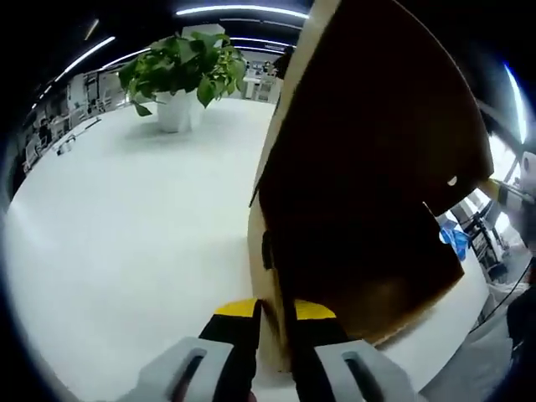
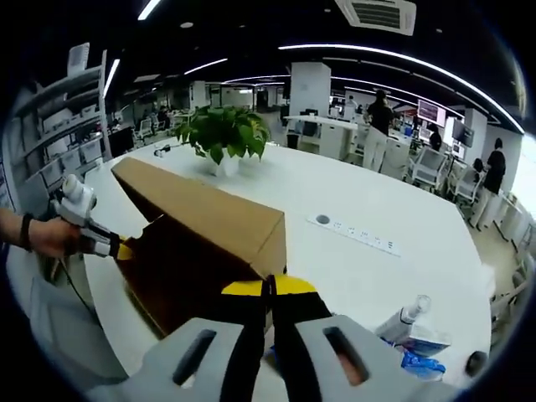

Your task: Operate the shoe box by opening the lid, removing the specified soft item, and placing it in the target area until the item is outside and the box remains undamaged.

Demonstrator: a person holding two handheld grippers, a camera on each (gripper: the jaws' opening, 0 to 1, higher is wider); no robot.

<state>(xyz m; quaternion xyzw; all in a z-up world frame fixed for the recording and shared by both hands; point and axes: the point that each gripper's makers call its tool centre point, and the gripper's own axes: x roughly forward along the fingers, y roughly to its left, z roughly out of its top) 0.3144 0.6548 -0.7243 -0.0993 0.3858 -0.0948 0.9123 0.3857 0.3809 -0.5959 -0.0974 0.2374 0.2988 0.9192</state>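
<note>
open-plan office
desks [image 2: 335,134], office chairs [image 2: 431,167], standing people [image 2: 378,113], strip lights [image 2: 394,59], a ceiling vent [image 2: 377,12] and a potted plant [image 2: 222,134] on a white table [image 2: 394,209].

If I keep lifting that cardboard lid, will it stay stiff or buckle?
The cardboard lid looks like one long flat panel, so probably fairly stiff yet light. It is thin where the left tongs pinch its edge, so it may crease if twisted. The right tongs sit at its corner; lifting evenly seems safer.

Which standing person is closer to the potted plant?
The person at the desks just beyond the leafy green potted plant; the other person stands far right.
</note>
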